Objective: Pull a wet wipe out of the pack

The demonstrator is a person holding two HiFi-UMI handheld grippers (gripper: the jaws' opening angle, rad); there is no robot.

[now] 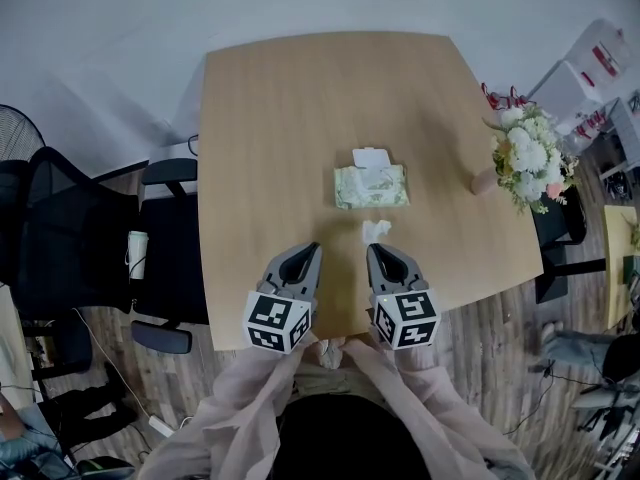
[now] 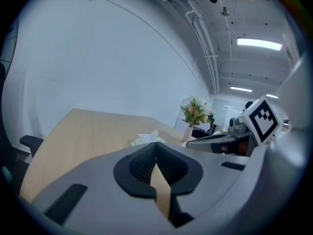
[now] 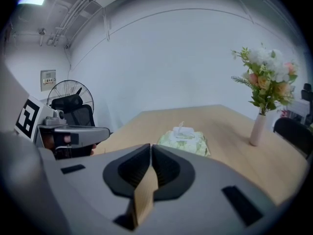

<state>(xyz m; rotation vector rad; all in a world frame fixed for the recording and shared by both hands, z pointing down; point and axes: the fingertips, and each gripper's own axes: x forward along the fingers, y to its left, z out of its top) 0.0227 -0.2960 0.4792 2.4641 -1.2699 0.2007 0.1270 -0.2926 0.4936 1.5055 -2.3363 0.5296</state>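
Observation:
A pale green wet wipe pack (image 1: pixel 371 186) lies mid-table with its white lid (image 1: pixel 372 157) flipped open. A crumpled white wipe (image 1: pixel 375 231) rests on the table (image 1: pixel 260 128) just in front of the pack. Close to the near edge, my left gripper (image 1: pixel 311 249) and right gripper (image 1: pixel 373 250) sit side by side, both shut and holding nothing. The wipe lies just beyond the right gripper's tips. In the right gripper view the shut jaws (image 3: pixel 150 146) point at the pack (image 3: pixel 185 141). In the left gripper view the shut jaws (image 2: pixel 155 144) partly hide the pack (image 2: pixel 145 138).
A vase of white and pink flowers (image 1: pixel 528 156) stands at the table's right edge. A black office chair (image 1: pixel 60 228) and a cup (image 1: pixel 137 253) are to the left of the table, with a fan (image 3: pixel 73 94) behind them.

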